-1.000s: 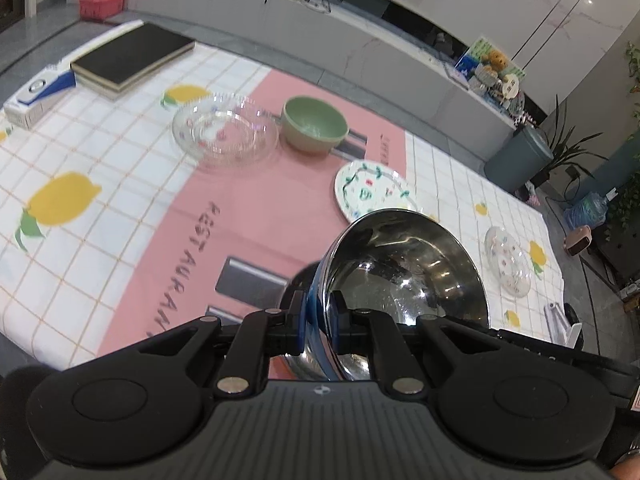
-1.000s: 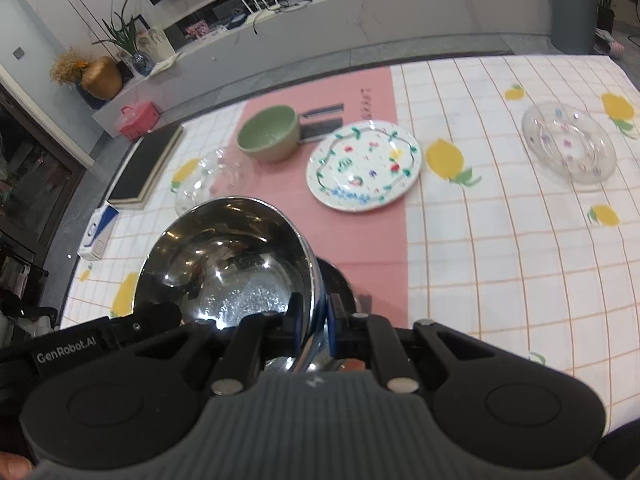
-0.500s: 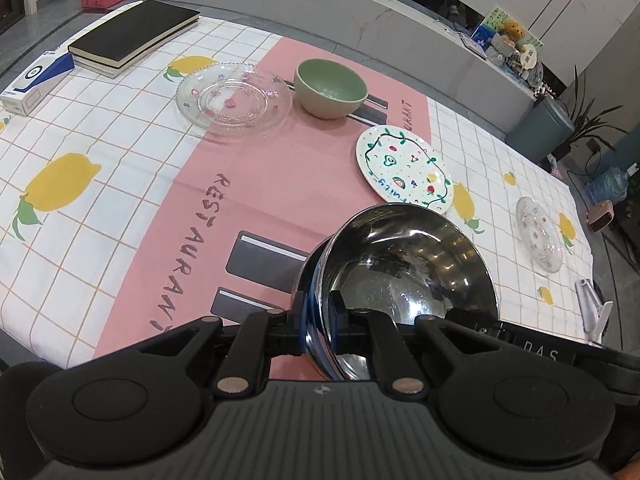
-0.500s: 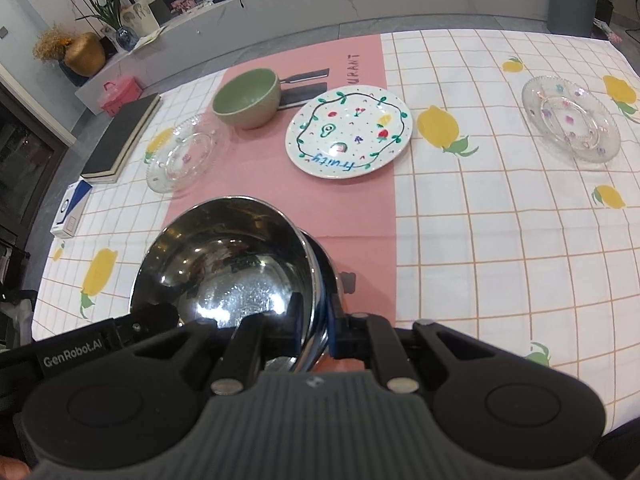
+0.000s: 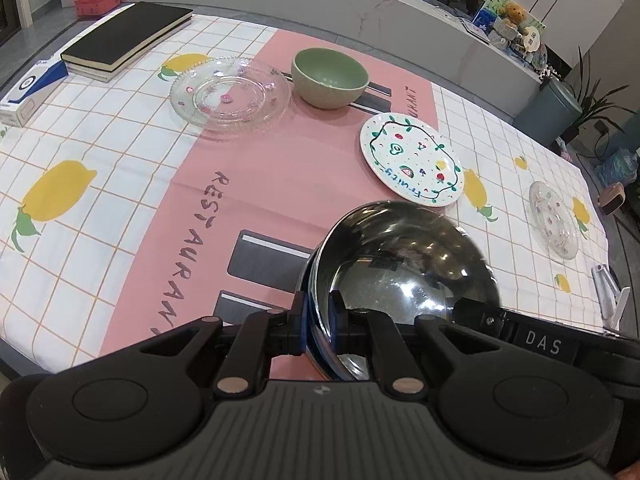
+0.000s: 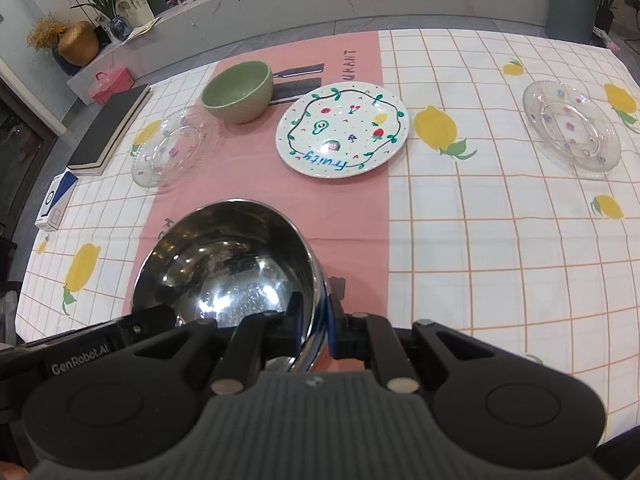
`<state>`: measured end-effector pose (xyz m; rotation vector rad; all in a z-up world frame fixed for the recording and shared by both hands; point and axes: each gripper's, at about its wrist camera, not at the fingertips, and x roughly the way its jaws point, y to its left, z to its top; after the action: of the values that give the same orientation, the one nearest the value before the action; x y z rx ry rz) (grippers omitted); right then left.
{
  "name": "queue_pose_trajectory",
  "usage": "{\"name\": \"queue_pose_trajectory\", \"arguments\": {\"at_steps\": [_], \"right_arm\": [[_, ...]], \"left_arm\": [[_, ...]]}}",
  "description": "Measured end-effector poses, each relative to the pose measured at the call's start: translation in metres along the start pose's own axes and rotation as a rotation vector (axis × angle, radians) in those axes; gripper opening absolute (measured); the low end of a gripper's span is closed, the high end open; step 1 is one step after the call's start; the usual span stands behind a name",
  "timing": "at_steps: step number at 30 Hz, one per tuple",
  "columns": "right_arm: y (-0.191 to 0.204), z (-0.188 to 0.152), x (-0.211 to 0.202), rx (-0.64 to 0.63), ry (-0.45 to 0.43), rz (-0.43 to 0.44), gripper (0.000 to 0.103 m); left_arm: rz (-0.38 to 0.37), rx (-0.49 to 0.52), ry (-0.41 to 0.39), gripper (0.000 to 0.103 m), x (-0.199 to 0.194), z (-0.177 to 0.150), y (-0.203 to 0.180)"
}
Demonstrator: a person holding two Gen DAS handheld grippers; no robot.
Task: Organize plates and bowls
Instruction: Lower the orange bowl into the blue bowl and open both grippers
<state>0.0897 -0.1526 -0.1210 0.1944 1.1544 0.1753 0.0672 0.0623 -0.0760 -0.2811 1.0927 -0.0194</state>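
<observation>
Covering the counter [image 6: 500,260] is a lemon-print cloth with a pink middle strip, where a steel bowl [image 5: 404,264] sits at the near edge. Beyond it lie a painted fruit plate [image 6: 344,130], two glass plates, and a green bowl [image 5: 330,78]. Left claw [image 5: 318,320] and right claw [image 6: 316,326] each pinch the steel bowl's rim on opposite sides.

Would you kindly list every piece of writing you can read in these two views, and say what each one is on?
"RESTAURAN", its end hidden: pink tablecloth.
"URANT", partial: same tablecloth, far end.
"Fruity": painted white plate.
"DAS": right gripper, seen in the left wrist view.
"GenRobot.AI": left gripper, seen in the right wrist view.
Blue and white box: print too small to read.
</observation>
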Motion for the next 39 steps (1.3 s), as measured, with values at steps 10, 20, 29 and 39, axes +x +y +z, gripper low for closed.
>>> {"name": "queue_pose_trajectory", "arguments": {"at_steps": [10, 20, 29, 39], "right_arm": [[-0.001, 0.0, 0.0, -0.006, 0.0, 0.006, 0.013], [-0.004, -0.001, -0.008, 0.003, -0.031, 0.004, 0.009], [-0.003, -0.002, -0.007, 0.009, -0.031, 0.004, 0.004], [0.002, 0.002, -0.018, -0.01, -0.068, 0.011, 0.011]], "left_arm": [[-0.011, 0.002, -0.002, 0.013, -0.002, 0.001, 0.003], [-0.048, -0.011, -0.087, 0.01, -0.015, 0.005, 0.007], [-0.049, -0.022, -0.064, 0.005, -0.008, 0.001, 0.014], [-0.075, -0.015, -0.095, 0.015, -0.025, 0.013, 0.015]]}}
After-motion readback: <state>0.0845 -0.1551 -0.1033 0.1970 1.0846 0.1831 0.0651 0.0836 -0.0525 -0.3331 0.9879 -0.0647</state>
